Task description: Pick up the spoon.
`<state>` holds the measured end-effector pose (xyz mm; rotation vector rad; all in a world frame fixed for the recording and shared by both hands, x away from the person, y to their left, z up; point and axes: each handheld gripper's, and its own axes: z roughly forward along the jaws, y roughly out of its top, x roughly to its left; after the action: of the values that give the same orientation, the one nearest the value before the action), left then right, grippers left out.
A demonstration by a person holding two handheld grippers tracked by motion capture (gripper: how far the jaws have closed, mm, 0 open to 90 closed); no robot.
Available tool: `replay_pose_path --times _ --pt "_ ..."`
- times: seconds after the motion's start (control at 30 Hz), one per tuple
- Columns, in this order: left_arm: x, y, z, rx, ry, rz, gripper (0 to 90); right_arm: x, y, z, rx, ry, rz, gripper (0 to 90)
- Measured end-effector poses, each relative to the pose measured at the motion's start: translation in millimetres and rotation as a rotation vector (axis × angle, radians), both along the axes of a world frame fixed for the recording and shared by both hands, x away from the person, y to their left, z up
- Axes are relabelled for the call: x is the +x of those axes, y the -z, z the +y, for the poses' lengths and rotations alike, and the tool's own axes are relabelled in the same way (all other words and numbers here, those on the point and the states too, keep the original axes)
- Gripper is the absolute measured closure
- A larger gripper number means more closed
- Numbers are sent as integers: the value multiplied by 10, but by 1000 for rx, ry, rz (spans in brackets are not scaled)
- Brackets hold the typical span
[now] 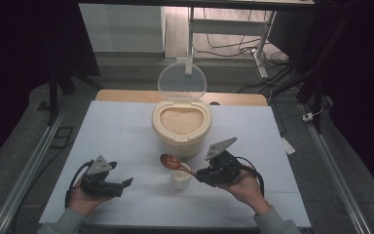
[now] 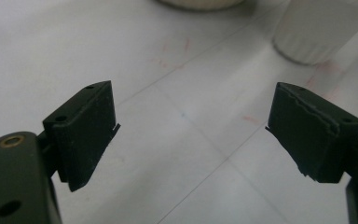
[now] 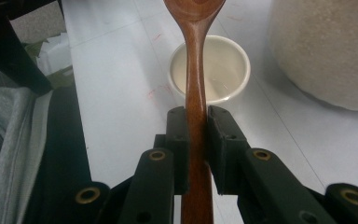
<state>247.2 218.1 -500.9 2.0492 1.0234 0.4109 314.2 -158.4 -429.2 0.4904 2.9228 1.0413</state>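
Two tools are in my hands over the white bench (image 1: 126,131). My right tool (image 1: 200,173) has its jaws pressed onto the handle of a wooden spoon (image 1: 175,164), and in the right gripper view the two black pads sit tight against either side of that brown handle (image 3: 195,121), which runs straight up between them. The spoon's bowl points away from me toward the left of the bench, held above the bench rather than lying on it; in the high view it hangs just past the rim of a small white cup (image 1: 180,176). In the right gripper view the handle crosses over the cup's open mouth (image 3: 223,70), and the cup looks empty as far as I can tell.

Behind the cup stands a cream rice container (image 1: 181,127), its clear lid (image 1: 182,82) tipped up and open, with pale rice (image 1: 181,120) filling it close to the top. The cup stands just in front of the container, near it but apart.

My left tool (image 1: 119,185) is well away from the spoon, low at the left front of the bench. Its jaws are spread wide with nothing between them; in the left gripper view I see bare bench between the two pads, and the ribbed side of the cup (image 2: 317,32) at the upper right.
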Motion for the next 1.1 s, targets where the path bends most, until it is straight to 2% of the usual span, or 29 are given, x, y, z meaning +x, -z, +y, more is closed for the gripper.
replay_pose_path --times 0.13,0.17,0.2,0.37,0.53,0.57,0.63,0.67,0.7,0.77,0.83,0.9,0.97,1.0,1.1 --pt "-45 -152 -85 -9 37 -35 160 -9 8 44 -6 -9 2 785" --pt "-68 -252 -145 -13 62 -60 162 -8 9 53 -12 -18 -1 785" --pt "-68 -252 -145 -13 62 -60 165 -8 9 53 -12 -18 -1 785" --pt "-78 -491 -362 -5 154 -102 172 -18 24 119 -13 -49 -3 785" --pt "-57 -602 -551 26 228 -103 175 -29 33 144 -14 -61 -2 785" --pt "-51 -642 -623 39 260 -103 181 -34 34 160 -13 -71 -4 785" --pt "-48 -662 -659 45 275 -102 186 -40 34 177 -16 -79 -4 785" --pt "-38 -703 -732 63 303 -102 191 -41 40 189 -15 -86 -6 785" --pt "-38 -703 -732 63 303 -102 195 -45 43 202 -19 -92 -8 785" --pt "-14 -761 -839 98 336 -104 202 -52 53 232 -28 -103 -8 785" --pt "-2 -776 -872 109 350 -102 220 -60 64 261 -32 -114 -8 785" --pt "39 -799 -970 135 387 -86 234 -66 75 289 -38 -126 -9 785" --pt "54 -801 -1003 145 400 -77 248 -74 80 314 -47 -135 -7 785" --pt "83 -802 -1066 169 424 -62 256 -79 86 327 -47 -139 -7 785" --pt "103 -799 -1127 188 446 -49 286 -90 101 361 -55 -155 -8 784"
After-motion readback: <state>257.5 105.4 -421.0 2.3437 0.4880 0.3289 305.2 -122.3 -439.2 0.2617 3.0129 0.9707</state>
